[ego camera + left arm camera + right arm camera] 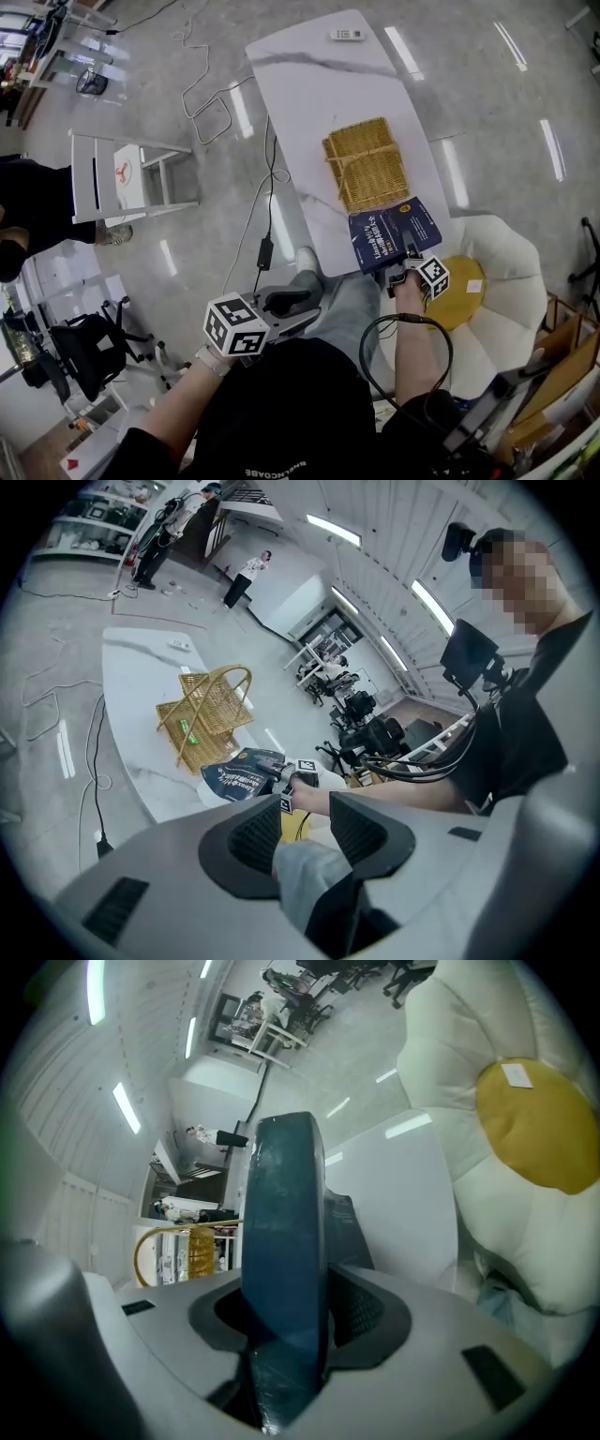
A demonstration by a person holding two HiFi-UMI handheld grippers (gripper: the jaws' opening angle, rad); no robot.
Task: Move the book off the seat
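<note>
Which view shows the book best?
Head view: the book shows its whole cover, at the table edge beside the basket, held in the right gripper. Left gripper view shows it small. Right gripper view shows only its edge between the jaws.

A basket is set on the middle of the desk, and a remote is laid at its far end. The book is held in the right claw over the desk's near end, just before the basket. The seat, with a cushion on it, is placed right of the desk.
</note>
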